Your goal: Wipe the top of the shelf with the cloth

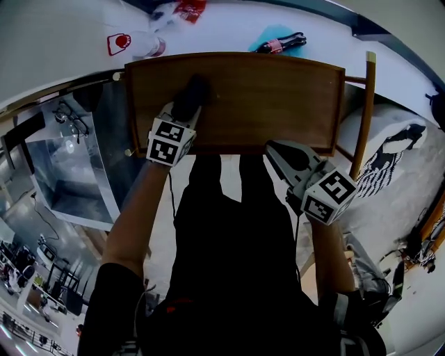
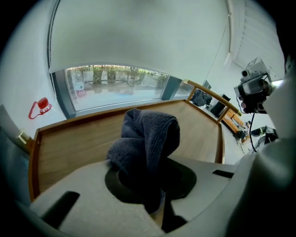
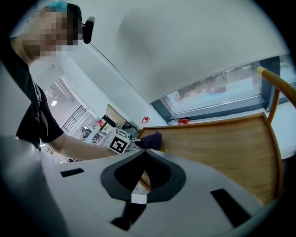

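The brown wooden shelf top (image 1: 264, 97) lies in front of me in the head view. My left gripper (image 1: 186, 111) is over its left part, shut on a dark grey cloth (image 1: 192, 92) that rests on the wood. In the left gripper view the bunched cloth (image 2: 148, 134) sticks up from between the jaws above the shelf top (image 2: 74, 143). My right gripper (image 1: 274, 149) is shut and holds nothing, at the shelf's front edge on the right. The right gripper view shows its closed jaws (image 3: 145, 152), the shelf top (image 3: 222, 143) and the cloth (image 3: 151, 140) far left.
Behind the shelf runs a white sill with a dark bottle on a blue cloth (image 1: 281, 43), a red packet (image 1: 189, 8) and a white bag (image 1: 132, 43). A wooden rail (image 1: 365, 104) stands right of the shelf. A glass case (image 1: 69, 167) is at its left.
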Motion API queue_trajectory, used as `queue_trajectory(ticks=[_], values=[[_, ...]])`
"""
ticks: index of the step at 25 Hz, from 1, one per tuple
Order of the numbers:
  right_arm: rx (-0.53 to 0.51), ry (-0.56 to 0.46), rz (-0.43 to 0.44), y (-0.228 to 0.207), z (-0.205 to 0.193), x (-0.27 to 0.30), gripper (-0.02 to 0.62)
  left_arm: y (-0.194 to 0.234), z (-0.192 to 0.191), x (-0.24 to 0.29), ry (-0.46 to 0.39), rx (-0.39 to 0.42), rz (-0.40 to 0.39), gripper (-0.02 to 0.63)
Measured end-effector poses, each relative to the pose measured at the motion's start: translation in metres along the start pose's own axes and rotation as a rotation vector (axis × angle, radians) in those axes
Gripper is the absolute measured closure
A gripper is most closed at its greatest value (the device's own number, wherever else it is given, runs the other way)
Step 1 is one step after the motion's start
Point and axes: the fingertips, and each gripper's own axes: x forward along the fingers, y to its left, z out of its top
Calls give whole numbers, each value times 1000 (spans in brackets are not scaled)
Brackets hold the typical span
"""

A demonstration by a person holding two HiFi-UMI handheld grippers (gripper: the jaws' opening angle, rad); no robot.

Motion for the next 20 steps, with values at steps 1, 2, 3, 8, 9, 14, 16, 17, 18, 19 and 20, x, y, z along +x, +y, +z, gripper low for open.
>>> queue_trajectory(ticks=[1, 2, 3, 8, 9, 14, 16, 17, 18, 19, 20], values=[[4, -3, -3, -3, -1, -4, 591, -4, 2, 3, 2, 7, -6, 546], [8, -7, -7, -5, -2, -8, 591, -9, 5, 7, 4, 13, -11, 546], [14, -12, -12, -8, -3, -13, 591, -13, 7, 10, 6, 19, -16, 546], [31, -33, -30, -22, -8, -33, 591, -33, 21, 26, 7, 50, -37, 546], [34, -38, -33, -24, -8, -37, 591, -37, 23, 29, 12, 54, -43, 546], [52, -62, -51, -37, -10, -55, 591, -56, 35, 45, 17, 82, -69, 546], [61, -72, -58, -42, -11, -62, 591, -63, 40, 52, 17, 94, -78, 546], [65, -77, -62, -45, -11, -66, 591, -67, 43, 55, 18, 99, -85, 546], [69, -82, -66, -47, -11, -70, 591, -72, 46, 59, 20, 104, -92, 546], [73, -87, -70, -50, -12, -73, 591, -76, 49, 63, 20, 109, -100, 546], [77, -91, -74, -52, -12, -77, 591, -81, 51, 66, 21, 113, -110, 546]])
